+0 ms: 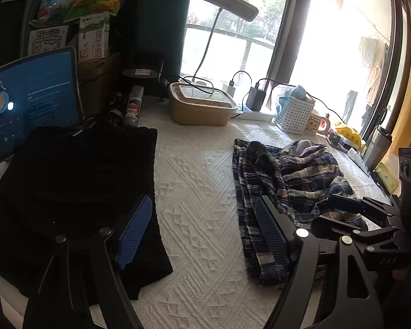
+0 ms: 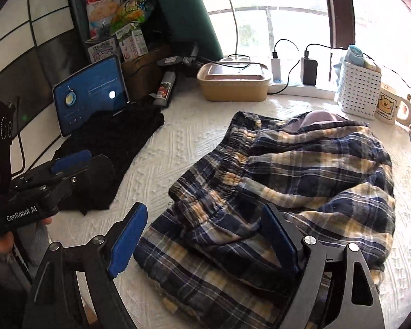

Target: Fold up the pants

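Right of the folded black garment [image 1: 76, 192], plaid pants [image 2: 287, 181] lie crumpled on the bench [image 1: 200, 186] — both hand-held grippers, left [image 1: 202, 235] and right [image 2: 205, 244], gape empty. Risk: pinching bunched layers together, folding in wrinkles.

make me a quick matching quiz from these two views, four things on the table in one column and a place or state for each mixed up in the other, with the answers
Things
1. plaid pants
2. black garment
3. tablet
4. bear mug

Places or states
A. propped upright, blue screen lit
B. crumpled in a heap under the open right gripper
C. beside the white perforated basket
D. lying flat in front of the tablet

Pairs: 1-B, 2-D, 3-A, 4-C
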`<state>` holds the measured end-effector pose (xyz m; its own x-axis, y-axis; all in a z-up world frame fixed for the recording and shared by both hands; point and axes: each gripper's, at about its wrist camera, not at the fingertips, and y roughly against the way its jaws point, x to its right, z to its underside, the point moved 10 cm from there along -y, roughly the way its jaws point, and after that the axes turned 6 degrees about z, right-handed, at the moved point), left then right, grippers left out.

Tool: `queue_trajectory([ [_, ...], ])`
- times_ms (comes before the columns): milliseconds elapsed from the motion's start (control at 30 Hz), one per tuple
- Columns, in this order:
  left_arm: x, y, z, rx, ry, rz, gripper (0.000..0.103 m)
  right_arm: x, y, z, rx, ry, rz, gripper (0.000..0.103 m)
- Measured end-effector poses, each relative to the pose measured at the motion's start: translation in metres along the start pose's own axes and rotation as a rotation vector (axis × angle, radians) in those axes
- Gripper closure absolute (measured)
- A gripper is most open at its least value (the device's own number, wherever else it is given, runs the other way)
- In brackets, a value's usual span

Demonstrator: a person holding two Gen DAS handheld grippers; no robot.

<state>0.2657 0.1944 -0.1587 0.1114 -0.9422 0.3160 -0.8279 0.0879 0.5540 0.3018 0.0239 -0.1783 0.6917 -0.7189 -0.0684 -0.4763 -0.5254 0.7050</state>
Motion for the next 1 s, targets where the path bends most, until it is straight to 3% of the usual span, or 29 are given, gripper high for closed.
queue_trajectory([
  [100,0.015,-0.006,-0.003,-0.005,-0.048,0.025,0.025,0.028,0.016,0.001,0.03,-0.044,0.037,0.017],
  [233,0.042,-0.031,0.0,-0.046,-0.089,0.145,0.025,0.073,0.036,0.006,0.065,-0.112,0.114,0.017],
  [367,0.057,-0.058,0.004,-0.114,-0.166,0.124,0.025,0.118,0.045,0.016,0.072,-0.183,0.173,0.016],
  [533,0.076,-0.075,-0.007,-0.136,-0.245,0.138,0.025,0.157,0.046,0.026,0.074,-0.241,0.202,0.016],
  [633,0.086,-0.093,-0.011,-0.166,-0.316,0.162,0.025,0.174,0.044,0.026,0.08,-0.273,0.195,0.016],
  [700,0.087,-0.107,-0.014,-0.197,-0.344,0.129,0.026,0.182,0.042,0.024,0.081,-0.299,0.184,0.016],
  [800,0.095,-0.121,-0.02,-0.209,-0.408,0.138,0.026,0.191,0.041,0.018,0.089,-0.317,0.186,0.016],
  [833,0.095,-0.126,-0.021,-0.219,-0.414,0.135,0.028,0.193,0.041,0.015,0.094,-0.319,0.186,0.016],
  [900,0.095,-0.136,-0.021,-0.247,-0.418,0.15,0.05,0.197,0.042,0.01,0.106,-0.321,0.184,0.016],
  [933,0.097,-0.139,-0.02,-0.262,-0.414,0.163,0.067,0.198,0.042,0.008,0.112,-0.32,0.182,0.016],
  [1000,0.101,-0.144,-0.015,-0.284,-0.427,0.193,0.075,0.202,0.041,0.004,0.122,-0.319,0.177,0.016],
])
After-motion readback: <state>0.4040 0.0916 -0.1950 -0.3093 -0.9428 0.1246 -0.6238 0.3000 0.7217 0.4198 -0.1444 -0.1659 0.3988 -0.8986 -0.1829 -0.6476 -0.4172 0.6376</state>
